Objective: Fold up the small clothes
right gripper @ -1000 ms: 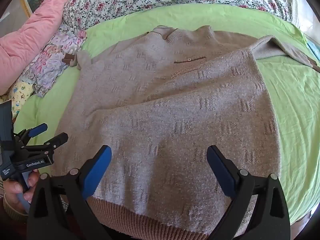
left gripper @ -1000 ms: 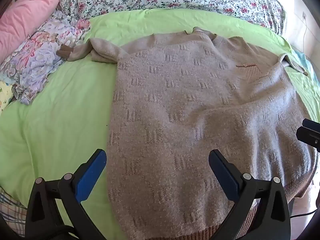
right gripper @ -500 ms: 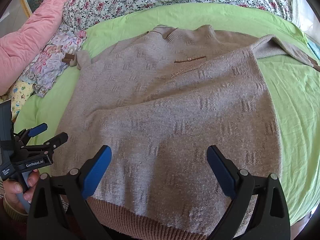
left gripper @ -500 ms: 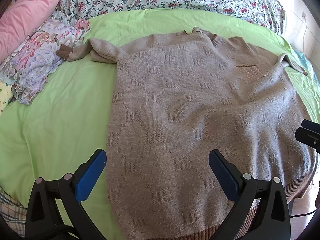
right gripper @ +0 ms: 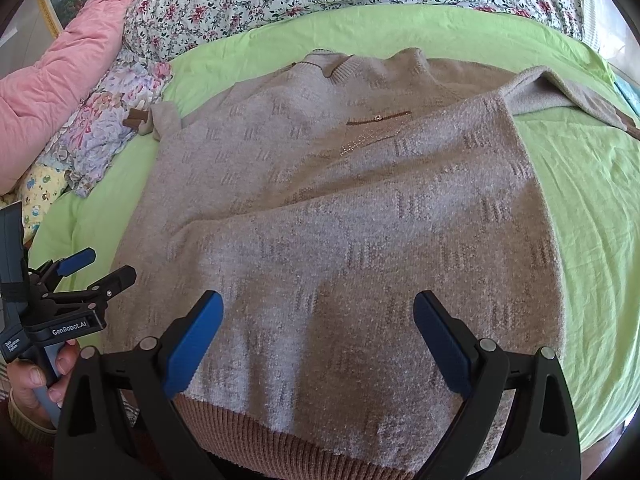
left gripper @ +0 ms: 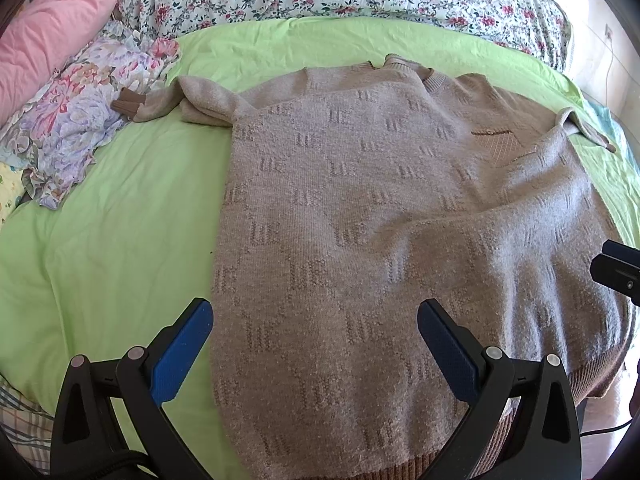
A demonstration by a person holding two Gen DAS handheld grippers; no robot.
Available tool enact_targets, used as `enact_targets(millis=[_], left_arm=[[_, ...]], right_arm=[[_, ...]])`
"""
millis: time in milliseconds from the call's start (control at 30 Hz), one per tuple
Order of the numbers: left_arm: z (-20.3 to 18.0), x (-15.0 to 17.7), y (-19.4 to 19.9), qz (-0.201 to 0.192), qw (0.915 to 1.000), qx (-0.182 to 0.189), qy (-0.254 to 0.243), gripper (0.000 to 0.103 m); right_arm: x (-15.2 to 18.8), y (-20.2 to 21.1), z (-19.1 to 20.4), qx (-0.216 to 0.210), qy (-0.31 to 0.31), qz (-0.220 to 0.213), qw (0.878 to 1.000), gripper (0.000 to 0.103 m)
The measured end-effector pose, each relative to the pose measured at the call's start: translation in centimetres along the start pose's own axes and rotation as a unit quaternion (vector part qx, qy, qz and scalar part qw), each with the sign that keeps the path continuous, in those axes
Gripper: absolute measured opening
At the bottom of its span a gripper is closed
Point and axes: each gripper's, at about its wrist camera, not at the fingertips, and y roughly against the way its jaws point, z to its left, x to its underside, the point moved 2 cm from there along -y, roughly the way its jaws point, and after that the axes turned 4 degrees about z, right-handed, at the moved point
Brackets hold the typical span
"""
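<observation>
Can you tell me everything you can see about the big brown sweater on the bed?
The sweater is a soft-looking beige knit with a repeating pattern of little bars, a ribbed darker-brown hem and a ribbed collar. It has a small chest pocket with a brown trim. It lies spread on the green sheet, both side panels folded inward over the front. One sleeve is bunched toward the floral cloth; the other sleeve trails off the opposite way. Neither gripper touches it.

Bare green sheet [left gripper: 120, 220] lies open at my nine o'clock; floral cloth pile [left gripper: 80, 128] and pink quilt [left gripper: 48, 32] crowd ten.
</observation>
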Motion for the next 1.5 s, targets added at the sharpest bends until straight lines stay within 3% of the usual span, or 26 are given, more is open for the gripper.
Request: enact_targets(millis=[200, 233, 467, 733, 800, 1033, 1200, 1300, 1500], left_arm=[[0.0, -0.1, -0.3, -0.012, 0.9999, -0.01, -0.006, 0.102], [0.0, -0.2, -0.4, -0.015, 0.9998, -0.013, -0.007, 0.102], [0.1, -0.6, -0.8, -0.019, 0.9996, -0.018, -0.009, 0.102], [-0.4, -2.7, -1.2, -0.027, 0.9993, -0.021, -0.018, 0.102], [-0.6, -3.5, -1.4, -0.031, 0.9991, -0.021, -0.02, 0.102], [-0.7, -7.0, -2.3, -0.034, 0.9989, -0.025, -0.021, 0.102], [-0.9, -9.9, -3.4, -0.032, 0.9987, -0.031, -0.024, 0.102], [-1.2, -11.8, -3.7, -0.047, 0.9982, -0.031, -0.023, 0.102], [-1.7, -15.2, -5.5, -0.048, 0.9982, -0.032, -0.014, 0.102]], right_arm=[[-0.3, 0.0, -0.2, -0.004, -0.004, -0.006, 1.0, 0.096], [-0.5, 0.5, -0.6, -0.014, -0.003, -0.029, 0.999, 0.096], [-0.5, 0.5, -1.6, -0.009, -0.025, -0.013, 1.0, 0.096], [-1.9, 1.4, -5.7, 0.005, -0.065, -0.033, 0.997, 0.096], [-2.6, 1.5, -7.5, -0.008, -0.09, -0.045, 0.995, 0.096], [-5.1, 3.0, -15.0, 0.026, -0.146, -0.084, 0.985, 0.096], [-6.2, 3.9, -22.8, 0.04, -0.185, -0.112, 0.975, 0.095], [-7.4, 2.2, -26.4, 0.048, -0.228, -0.097, 0.967, 0.089], [-10.1, 3.3, -35.1, 0.084, -0.294, -0.134, 0.943, 0.077]])
